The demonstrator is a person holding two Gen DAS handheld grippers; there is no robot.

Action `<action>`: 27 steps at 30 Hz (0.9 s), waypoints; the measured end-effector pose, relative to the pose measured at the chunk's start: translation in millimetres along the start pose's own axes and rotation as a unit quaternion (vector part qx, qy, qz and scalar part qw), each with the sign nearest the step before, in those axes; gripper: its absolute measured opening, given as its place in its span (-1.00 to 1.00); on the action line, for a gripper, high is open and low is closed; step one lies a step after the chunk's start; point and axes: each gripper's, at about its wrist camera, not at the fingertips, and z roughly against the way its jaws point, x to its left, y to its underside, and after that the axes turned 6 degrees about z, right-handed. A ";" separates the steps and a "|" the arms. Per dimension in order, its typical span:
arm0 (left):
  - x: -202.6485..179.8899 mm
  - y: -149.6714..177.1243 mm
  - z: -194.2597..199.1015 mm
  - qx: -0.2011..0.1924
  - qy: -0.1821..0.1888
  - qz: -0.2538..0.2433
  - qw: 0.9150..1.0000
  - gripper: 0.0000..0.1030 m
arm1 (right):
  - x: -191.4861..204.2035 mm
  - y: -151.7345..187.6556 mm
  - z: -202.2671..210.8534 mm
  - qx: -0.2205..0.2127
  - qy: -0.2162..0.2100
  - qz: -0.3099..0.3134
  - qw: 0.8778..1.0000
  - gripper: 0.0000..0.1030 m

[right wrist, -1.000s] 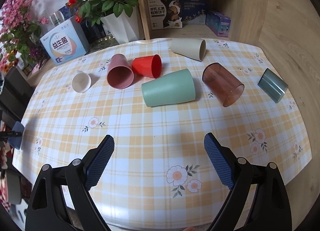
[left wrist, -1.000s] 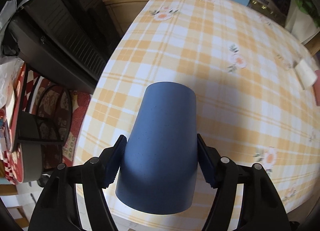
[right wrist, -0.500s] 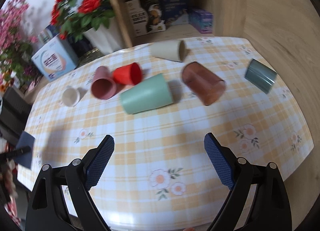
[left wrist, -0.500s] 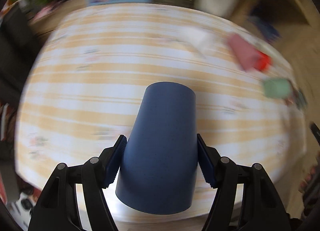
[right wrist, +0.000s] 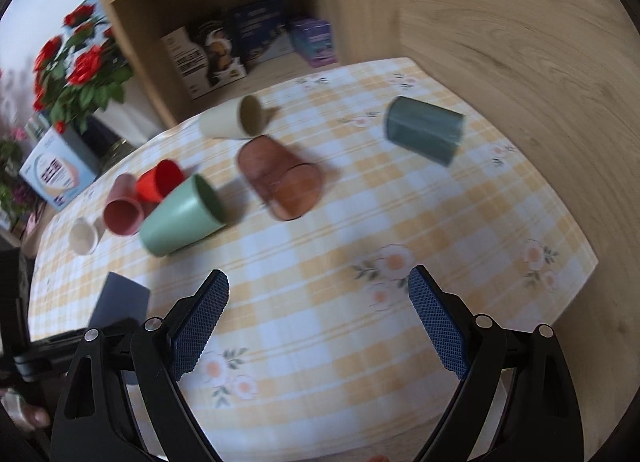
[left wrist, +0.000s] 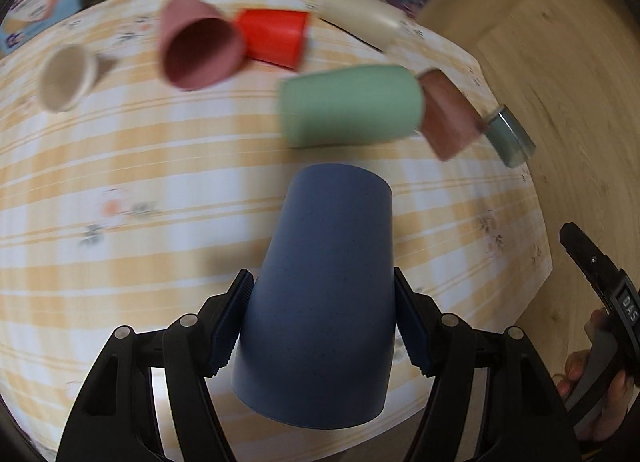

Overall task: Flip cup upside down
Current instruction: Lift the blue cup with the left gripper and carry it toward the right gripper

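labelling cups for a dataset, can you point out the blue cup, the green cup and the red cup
blue cup [left wrist: 320, 302], left wrist view, middle of its side wall between the pads.
green cup [right wrist: 180, 221], right wrist view, its outer side wall.
red cup [left wrist: 276, 37], left wrist view, its side wall.

I see soft daylight, dim at the fisheye-bent edges. Motion blur smears the tabletop [left wrist: 120, 165] and lying cups in both views; the blue cup [left wrist: 320, 302] stays sharp.

Left gripper [left wrist: 322, 320] clamped, lower centre of its frame; right gripper [right wrist: 318, 328] spread wide, lower centre.
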 end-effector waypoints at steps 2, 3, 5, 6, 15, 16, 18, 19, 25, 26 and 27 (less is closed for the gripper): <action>-16.9 -2.2 -11.7 0.003 0.001 -0.012 1.000 0.28 | -9.5 -0.9 -0.5 -0.001 0.004 -0.006 1.000 0.71; -20.5 -3.6 -16.5 0.003 -0.001 -0.016 1.000 0.29 | -13.9 -1.2 -1.4 0.000 0.006 -0.009 1.000 0.71; -24.9 -3.2 -22.5 0.004 -0.005 -0.016 1.000 0.29 | -19.2 -1.4 -3.4 0.001 0.007 -0.013 1.000 0.71; -24.8 -2.6 -25.7 0.007 -0.005 -0.012 1.000 0.28 | -21.4 -1.3 -4.7 0.002 0.009 -0.015 1.000 0.71; -23.1 0.7 -38.0 0.000 -0.020 -0.018 1.000 0.29 | -20.6 0.5 -11.6 0.010 0.000 -0.012 1.000 0.71; -24.6 1.2 -39.4 0.000 -0.021 -0.021 1.000 0.29 | -19.5 0.9 -11.5 0.010 -0.001 -0.011 1.000 0.71; -26.2 2.5 -39.3 -0.003 -0.022 -0.028 0.999 0.29 | -18.1 1.7 -10.9 0.012 -0.001 -0.009 1.000 0.71; -26.8 3.1 -39.4 -0.002 -0.022 -0.030 0.999 0.29 | -17.6 2.0 -10.3 0.013 -0.001 -0.009 1.000 0.71; -32.2 5.8 -38.9 -0.001 -0.006 -0.041 0.999 0.41 | -16.3 2.1 -9.0 0.015 -0.002 -0.008 1.000 0.71; -32.7 6.1 -37.9 -0.003 -0.003 -0.039 0.999 0.44 | -15.5 2.2 -8.4 0.016 -0.002 -0.008 1.000 0.71; -32.8 6.5 -36.2 -0.005 0.000 -0.039 0.999 0.50 | -13.8 2.6 -6.5 0.016 -0.005 -0.007 1.000 0.71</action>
